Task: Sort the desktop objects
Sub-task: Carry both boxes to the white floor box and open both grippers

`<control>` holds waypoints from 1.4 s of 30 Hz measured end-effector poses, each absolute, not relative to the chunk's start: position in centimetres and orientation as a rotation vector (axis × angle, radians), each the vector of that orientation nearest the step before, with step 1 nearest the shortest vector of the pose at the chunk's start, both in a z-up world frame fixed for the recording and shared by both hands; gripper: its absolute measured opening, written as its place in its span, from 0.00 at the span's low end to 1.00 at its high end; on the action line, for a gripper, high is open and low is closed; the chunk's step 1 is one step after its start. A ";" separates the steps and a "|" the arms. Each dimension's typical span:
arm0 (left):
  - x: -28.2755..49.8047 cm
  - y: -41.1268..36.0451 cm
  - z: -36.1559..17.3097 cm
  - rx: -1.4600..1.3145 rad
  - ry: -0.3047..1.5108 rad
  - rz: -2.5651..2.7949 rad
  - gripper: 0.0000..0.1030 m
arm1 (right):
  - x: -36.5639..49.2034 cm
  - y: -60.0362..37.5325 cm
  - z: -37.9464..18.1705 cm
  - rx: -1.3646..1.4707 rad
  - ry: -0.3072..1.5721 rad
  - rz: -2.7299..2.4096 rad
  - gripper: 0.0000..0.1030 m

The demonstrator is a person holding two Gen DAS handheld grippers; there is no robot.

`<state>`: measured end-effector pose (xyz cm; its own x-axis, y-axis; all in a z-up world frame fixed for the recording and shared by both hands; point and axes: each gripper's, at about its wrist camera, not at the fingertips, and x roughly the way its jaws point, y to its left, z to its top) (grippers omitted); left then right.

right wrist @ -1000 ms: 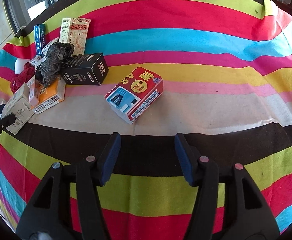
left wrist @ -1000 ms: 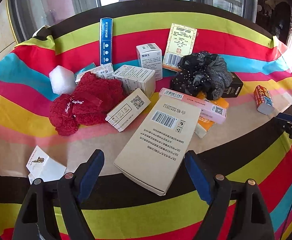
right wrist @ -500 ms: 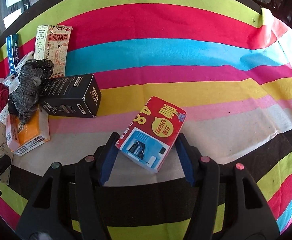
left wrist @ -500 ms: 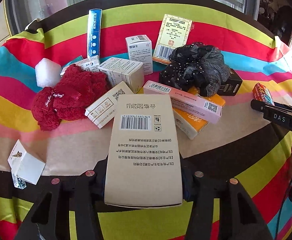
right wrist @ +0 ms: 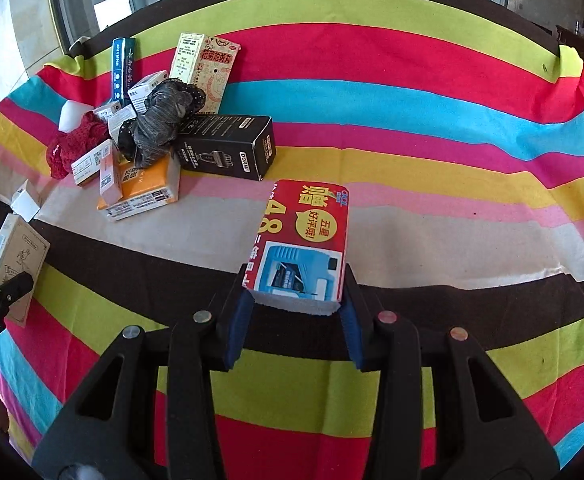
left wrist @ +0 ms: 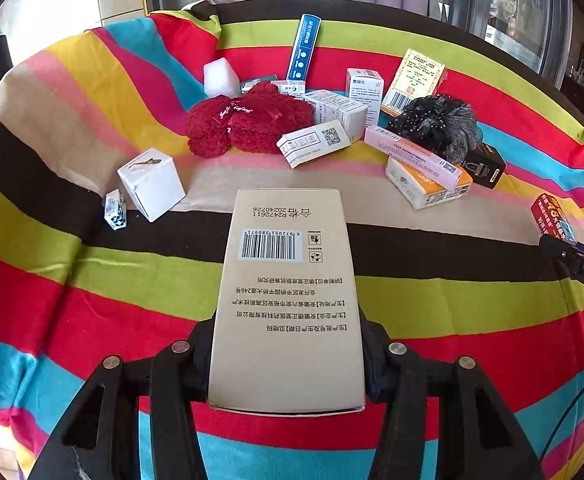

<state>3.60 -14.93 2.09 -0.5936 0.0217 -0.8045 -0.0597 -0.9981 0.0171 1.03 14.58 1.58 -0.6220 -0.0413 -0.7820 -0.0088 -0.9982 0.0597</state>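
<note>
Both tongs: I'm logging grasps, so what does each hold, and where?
Left tongs clamp the tan barcode box across its near end's long sides. Right tongs, jaws closing, grip the red box at its near end.

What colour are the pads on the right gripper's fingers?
Blue pads, seen best in the right wrist view, flanking the red carton.

The tablecloth (left wrist: 92, 280) is striped in red, lime green, black, beige, pink, yellow, magenta and cyan. On it lie a fuzzy dark red cloth (left wrist: 248, 124), a black scrunchie (left wrist: 435, 124) with pale dots, a blue slim box (left wrist: 303, 46), a matte black box (right wrist: 228, 146) with white print and an orange-and-white box (left wrist: 419, 188). The tan carton (left wrist: 288, 312) carries black print and a white barcode label, and the red box (right wrist: 303, 240) bears yellow characters and a blue picture.
</note>
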 end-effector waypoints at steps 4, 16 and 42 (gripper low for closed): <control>5.9 -16.2 1.6 -1.455 -0.008 2.805 0.51 | 2.2 12.8 1.9 1.335 -0.036 -2.735 0.43; 8.9 -19.6 2.3 -1.417 -0.158 2.882 0.51 | 5.6 7.6 3.0 1.288 0.112 -2.647 0.43; 24.1 -41.0 4.3 -1.376 -0.517 3.221 0.54 | 15.5 -18.8 4.6 1.023 0.431 -2.145 0.43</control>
<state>24.12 -40.97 4.35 -0.6311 -0.2448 -0.7361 0.4627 -0.8804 -0.1039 15.52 -18.84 4.63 -0.4338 -0.4576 -0.7761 0.7222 -0.6917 0.0042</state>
